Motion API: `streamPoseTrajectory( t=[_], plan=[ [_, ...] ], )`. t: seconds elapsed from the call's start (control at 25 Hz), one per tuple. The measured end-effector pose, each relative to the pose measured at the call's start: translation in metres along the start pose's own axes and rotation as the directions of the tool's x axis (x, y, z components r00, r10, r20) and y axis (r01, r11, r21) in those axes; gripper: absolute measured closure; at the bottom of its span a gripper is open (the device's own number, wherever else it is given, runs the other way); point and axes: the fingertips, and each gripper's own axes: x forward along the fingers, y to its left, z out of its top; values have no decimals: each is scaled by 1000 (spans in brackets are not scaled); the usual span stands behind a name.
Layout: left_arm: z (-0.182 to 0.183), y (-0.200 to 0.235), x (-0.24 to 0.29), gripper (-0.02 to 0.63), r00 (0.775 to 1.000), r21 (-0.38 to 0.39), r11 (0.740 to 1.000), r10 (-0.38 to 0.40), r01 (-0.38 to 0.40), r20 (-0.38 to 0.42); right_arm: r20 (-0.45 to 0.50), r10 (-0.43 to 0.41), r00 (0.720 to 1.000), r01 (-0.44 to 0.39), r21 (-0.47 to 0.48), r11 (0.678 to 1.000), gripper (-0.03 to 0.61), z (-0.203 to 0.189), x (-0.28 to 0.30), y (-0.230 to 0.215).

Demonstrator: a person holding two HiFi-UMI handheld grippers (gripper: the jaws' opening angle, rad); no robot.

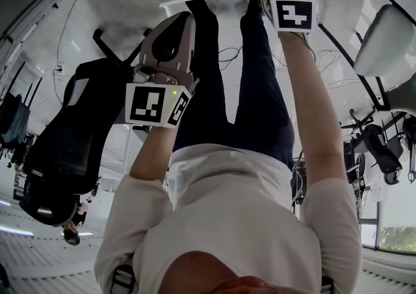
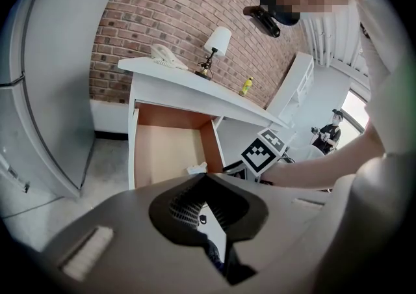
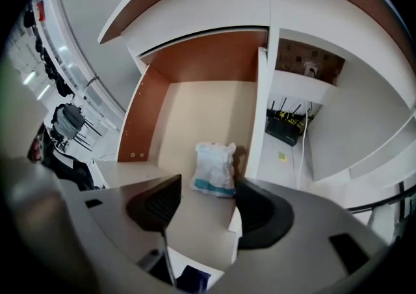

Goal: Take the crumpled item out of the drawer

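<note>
Status: the open wooden drawer (image 3: 146,110), pale floor and orange-brown sides, stands pulled out, so access is done. The crumpled white plastic packet with a teal band (image 3: 214,168) is not picked yet. It lies on the drawer floor at the near end, right up against one side wall of the drawer. Left to do: close in, grip, lift clear of the drawer.

Right gripper (image 3: 207,187): my fingers are spread wide, with nothing between them and nothing touching. The packet sits just past the tips, roughly lined up with the gap and biased toward the pad nearer the drawer wall. My arm is stretched straight out to the drawer front, with the marker cube (image 1: 289,6) at the far end of the forearm in head view.

Left gripper (image 2: 203,182): fingers pinched together, empty. Elbow is bent and the gripper hangs well short of the drawer, above my thighs. Its view takes the drawer from one side, and the small white lump at the drawer's near edge looks like the packet.

Judgement: early stage, approach only. Clearance between packet and drawer side looks tight, so the wall-side pad probably has to slip in there.
</note>
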Motion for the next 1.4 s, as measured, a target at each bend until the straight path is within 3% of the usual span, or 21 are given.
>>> streamPoseTrajectory(
  t=[0.36,1.4],
  plan=[
    [5,5,2,606,1000,-6,1000,-3,3,4,24,41,999,-42,44,998,322,32,13,6],
    [4,28,10,606,1000,-48,999,7,-8,-11,-122,70,990,-59,97,994,322,20,81,23]
  ],
)
